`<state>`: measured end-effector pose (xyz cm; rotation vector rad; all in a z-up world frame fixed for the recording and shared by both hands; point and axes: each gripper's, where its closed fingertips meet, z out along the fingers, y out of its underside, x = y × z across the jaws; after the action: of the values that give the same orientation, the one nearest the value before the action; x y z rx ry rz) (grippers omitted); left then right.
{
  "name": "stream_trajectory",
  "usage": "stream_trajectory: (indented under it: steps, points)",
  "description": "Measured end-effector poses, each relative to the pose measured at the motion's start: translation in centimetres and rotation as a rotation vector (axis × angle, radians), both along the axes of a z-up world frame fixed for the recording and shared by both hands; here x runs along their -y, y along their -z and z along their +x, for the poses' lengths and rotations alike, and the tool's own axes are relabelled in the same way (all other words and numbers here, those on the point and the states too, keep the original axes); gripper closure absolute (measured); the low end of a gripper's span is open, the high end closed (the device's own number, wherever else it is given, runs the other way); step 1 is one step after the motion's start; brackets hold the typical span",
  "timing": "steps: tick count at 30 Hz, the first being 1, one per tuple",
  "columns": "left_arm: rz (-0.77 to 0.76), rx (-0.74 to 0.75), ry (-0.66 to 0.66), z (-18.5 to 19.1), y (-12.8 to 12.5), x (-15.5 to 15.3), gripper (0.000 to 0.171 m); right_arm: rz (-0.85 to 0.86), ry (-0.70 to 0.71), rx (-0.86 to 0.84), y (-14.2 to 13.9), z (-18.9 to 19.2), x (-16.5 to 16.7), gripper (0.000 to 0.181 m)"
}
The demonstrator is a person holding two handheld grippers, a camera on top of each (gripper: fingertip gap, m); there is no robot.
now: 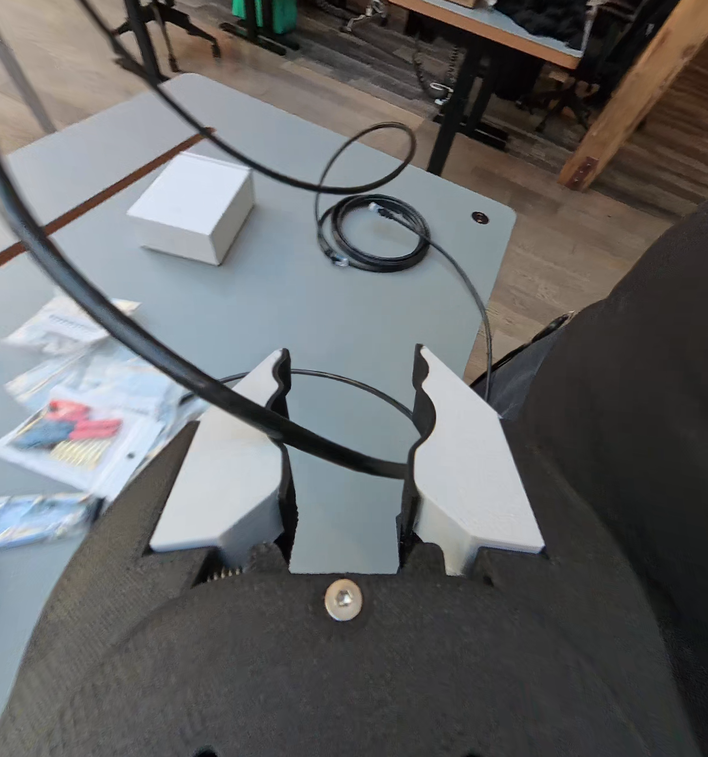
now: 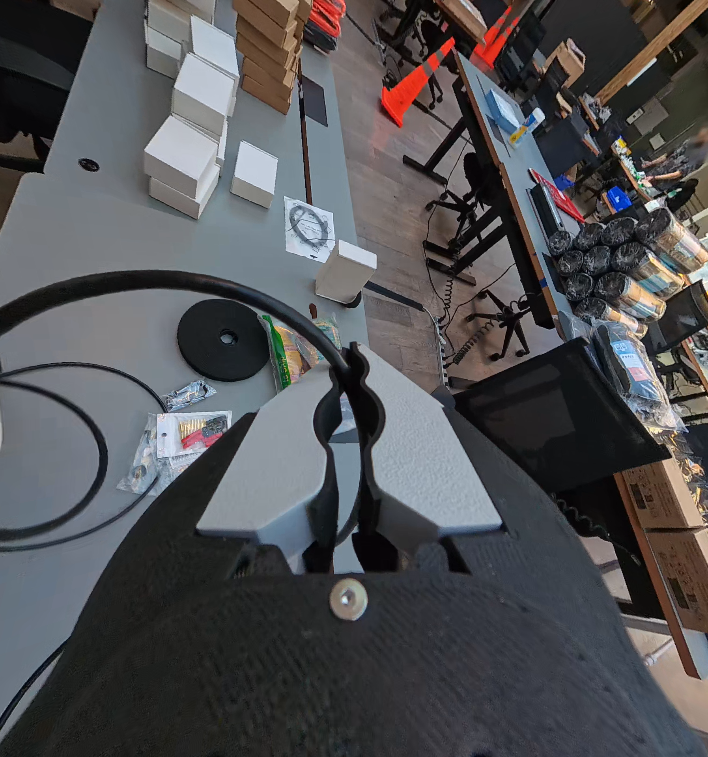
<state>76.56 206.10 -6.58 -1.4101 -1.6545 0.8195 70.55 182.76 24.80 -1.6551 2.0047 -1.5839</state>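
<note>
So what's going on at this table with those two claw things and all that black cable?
A person holds a two-finger gripper in each hand over a grey table. The right gripper is shut on a black cable at its fingertips. The cable arcs up and passes between the jaws of the left gripper, which are open. Farther off lie a coiled black cable, a white box and bagged small parts.

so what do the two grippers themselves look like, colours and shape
Both match. The left gripper and right gripper each have a rough-textured black body with a silver hex screw at its centre, and two pale grey wedge-shaped fingers lined with wavy black pads.
</note>
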Motion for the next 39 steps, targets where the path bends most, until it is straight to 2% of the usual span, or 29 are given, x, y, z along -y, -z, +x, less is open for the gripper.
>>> stream_trajectory:
  steps: [2, 4, 7, 9, 12, 14, 17, 19, 21, 22, 25, 28, 31, 33, 36, 39]
  points:
    - [-0.062, 0.024, -0.069, 5.0, -1.9, 2.8, 0.117, 0.010, -0.031, 0.035, 0.0, -0.4, -0.9, 0.181]
    - [-0.139, 0.049, -0.107, 8.5, -5.1, 5.8, 0.119, 0.008, -0.027, 0.058, -0.1, -0.8, -1.3, 0.181]
    - [-0.114, 0.099, -0.011, 10.4, -10.1, 7.1, 0.121, -0.018, -0.003, 0.084, -0.6, -1.4, -1.4, 0.181]
    - [-0.123, 0.216, 0.045, 11.4, -11.5, 7.8, 0.116, -0.030, 0.020, 0.096, -1.1, -1.8, -1.3, 0.181]
    - [-0.124, 0.235, 0.120, 12.3, -14.1, 8.0, 0.129, -0.081, 0.074, 0.105, -2.4, -3.0, -1.5, 0.181]
    - [-0.112, 0.251, 0.113, 12.7, -14.7, 8.4, 0.122, -0.119, 0.140, 0.129, -3.7, -4.8, -1.4, 0.181]
    - [-0.081, 0.277, 0.154, 12.5, -14.1, 6.9, 0.123, -0.157, 0.220, 0.189, -6.3, -8.2, -1.6, 0.181]
    - [-0.037, 0.230, 0.152, 11.9, -13.8, 6.2, 0.129, -0.167, 0.263, 0.222, -7.8, -10.5, -1.8, 0.181]
    - [0.009, 0.212, 0.051, 11.9, -11.9, 7.5, 0.135, -0.178, 0.292, 0.240, -8.7, -12.5, -2.2, 0.181]
    - [0.029, 0.239, -0.020, 12.3, -9.7, 8.7, 0.136, -0.180, 0.297, 0.247, -8.9, -13.4, -2.6, 0.181]
    - [0.123, 0.400, -0.304, 14.5, 0.6, 12.0, 0.126, -0.192, 0.310, 0.251, -8.9, -15.4, -3.8, 0.181]
    - [0.231, 0.438, -0.551, 15.4, 10.6, 13.1, 0.124, -0.184, 0.343, 0.227, -8.0, -17.3, -4.7, 0.181]
    - [0.356, 0.480, -0.700, 15.3, 17.5, 12.5, 0.110, -0.165, 0.379, 0.189, -7.1, -18.6, -5.7, 0.181]
    - [0.372, 0.538, -0.763, 15.3, 19.8, 12.2, 0.108, -0.160, 0.397, 0.169, -6.9, -19.3, -6.5, 0.181]
    - [0.247, 0.723, -0.791, 16.9, 22.0, 11.9, 0.107, -0.166, 0.418, 0.152, -6.9, -19.9, -8.0, 0.181]
    - [0.207, 0.728, -0.795, 16.9, 22.3, 11.8, 0.116, -0.174, 0.443, 0.144, -6.9, -20.8, -9.6, 0.181]
